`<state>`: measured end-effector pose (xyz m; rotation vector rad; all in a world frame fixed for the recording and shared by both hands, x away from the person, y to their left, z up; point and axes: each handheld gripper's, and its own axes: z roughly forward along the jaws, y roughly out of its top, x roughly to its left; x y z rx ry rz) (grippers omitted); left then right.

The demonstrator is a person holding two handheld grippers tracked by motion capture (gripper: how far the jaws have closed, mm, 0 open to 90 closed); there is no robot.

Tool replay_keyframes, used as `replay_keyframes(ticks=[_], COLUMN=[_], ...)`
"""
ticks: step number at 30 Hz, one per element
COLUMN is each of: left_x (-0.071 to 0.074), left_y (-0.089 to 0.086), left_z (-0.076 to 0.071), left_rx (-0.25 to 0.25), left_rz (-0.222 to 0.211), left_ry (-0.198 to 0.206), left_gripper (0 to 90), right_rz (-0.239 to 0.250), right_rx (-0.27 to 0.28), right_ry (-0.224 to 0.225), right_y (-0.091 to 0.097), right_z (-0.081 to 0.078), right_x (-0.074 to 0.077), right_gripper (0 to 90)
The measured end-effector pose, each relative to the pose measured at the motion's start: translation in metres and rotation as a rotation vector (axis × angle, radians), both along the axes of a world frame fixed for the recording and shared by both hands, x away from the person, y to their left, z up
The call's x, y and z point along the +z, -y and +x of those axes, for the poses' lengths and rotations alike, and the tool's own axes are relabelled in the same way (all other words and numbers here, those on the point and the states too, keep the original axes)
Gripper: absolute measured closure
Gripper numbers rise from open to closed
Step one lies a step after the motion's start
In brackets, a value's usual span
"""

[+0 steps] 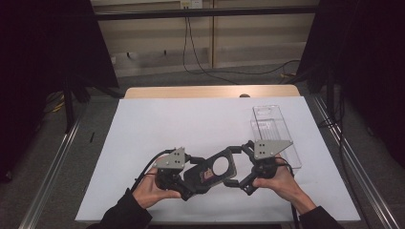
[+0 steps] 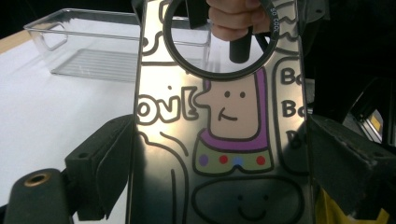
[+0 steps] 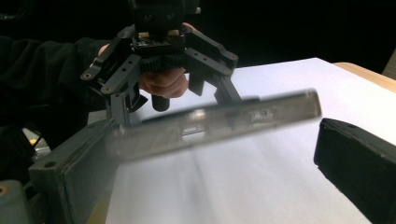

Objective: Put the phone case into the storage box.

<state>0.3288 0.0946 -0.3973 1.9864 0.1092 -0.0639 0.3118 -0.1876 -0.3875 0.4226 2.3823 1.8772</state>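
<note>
Two grippers meet over the white sheet [image 1: 143, 143]: left gripper [image 1: 193, 183] is clamped on the phone case [image 1: 212, 169], held mid-air near the clear bin [image 1: 277, 126]; right gripper [image 1: 236, 167] stands open around its far end, probably for a handover

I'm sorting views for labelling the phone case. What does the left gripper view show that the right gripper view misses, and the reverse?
Left gripper view: the case's printed back, with a cartoon figure, lettering and a round ring, plus the clear bin behind it. Right gripper view: the case's thin edge, blurred, with a small slot, and the left claw gripping its far end. Both: the case, the white sheet and a hand on the opposite claw.
</note>
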Motion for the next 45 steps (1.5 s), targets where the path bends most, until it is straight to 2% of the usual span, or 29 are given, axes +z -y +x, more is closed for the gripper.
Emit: replay_keyframes(ticks=[6,10,26,45], left_x=[-0.0015,-0.0024,-0.0049,-0.0074], left_y=[0.0013,0.0011,0.0035,0.0043], left_z=[-0.0006,0.0004,-0.0002,0.0002], left_rx=[-0.018,-0.026,-0.053,-0.073], left_rz=[0.015,0.017,0.042,0.066], left_ry=[-0.007,-0.014,-0.025,-0.024], left_gripper=[12.3,12.3,12.3,12.3], right_rz=[-0.013,-0.034,-0.067,-0.124], right_rx=[0.056,0.074,0.155,0.196], right_ry=[0.001,-0.001,-0.005,-0.033], right_y=[-0.0043,-0.0054,-0.0057,-0.0062], right_z=[0.002,0.0034,0.0056,0.0077], right_x=[0.0045,0.0022,0.0009,0.001], right_gripper=[0.1,0.7,7.6,11.2])
